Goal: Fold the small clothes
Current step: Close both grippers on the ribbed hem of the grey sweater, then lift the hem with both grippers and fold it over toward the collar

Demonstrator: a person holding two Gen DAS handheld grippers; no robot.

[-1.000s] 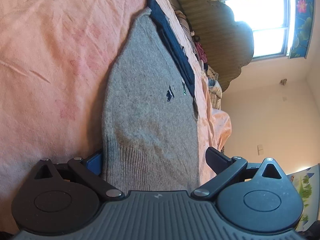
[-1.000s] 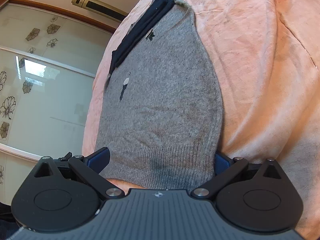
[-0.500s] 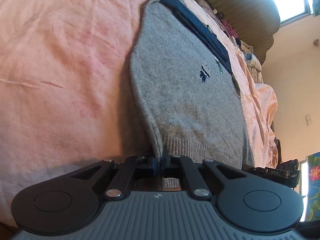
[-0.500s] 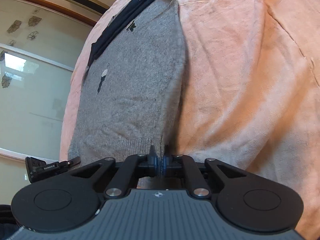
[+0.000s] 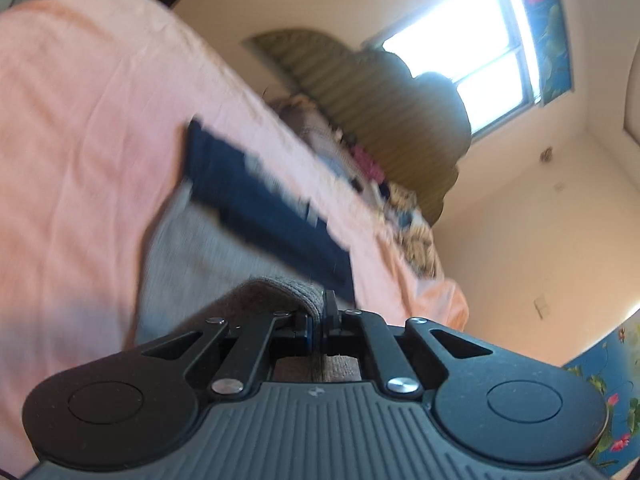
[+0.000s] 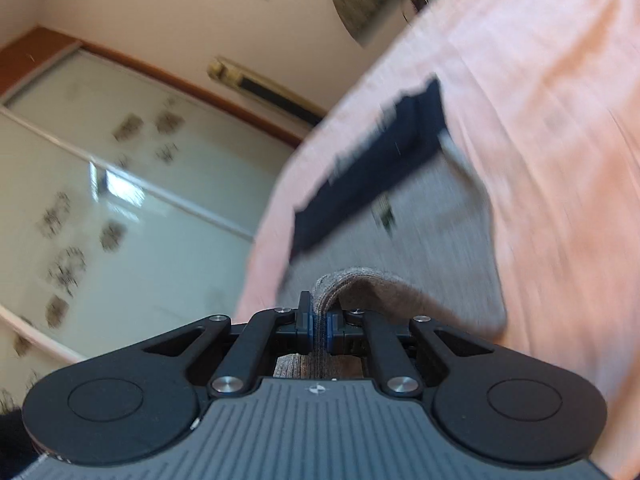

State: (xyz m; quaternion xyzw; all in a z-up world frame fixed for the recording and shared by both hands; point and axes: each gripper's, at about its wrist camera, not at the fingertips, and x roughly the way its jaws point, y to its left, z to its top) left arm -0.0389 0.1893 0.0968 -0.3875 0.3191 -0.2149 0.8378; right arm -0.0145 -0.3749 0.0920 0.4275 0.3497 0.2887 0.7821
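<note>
A small grey knitted sweater (image 5: 192,256) (image 6: 432,224) with a dark navy collar band (image 5: 260,208) (image 6: 372,172) lies on a pink bed cover (image 5: 80,128) (image 6: 560,120). My left gripper (image 5: 322,312) is shut on the sweater's ribbed hem, which curls up over its left finger. The right gripper (image 6: 318,316) is shut on the other corner of the same hem, the knit bunched between its blue pads. Both hem corners are lifted off the bed and carried toward the collar. Both views are blurred by motion.
A ribbed green headboard (image 5: 360,92) and a heap of mixed clothes (image 5: 400,208) sit past the sweater in the left wrist view, under a bright window (image 5: 472,56). The right wrist view shows glass sliding doors (image 6: 120,208) beyond the bed's edge.
Both grippers went from open around the hem to shut on it, then lifted the hem off the bed and swept forward toward the collar, doubling the sweater over.
</note>
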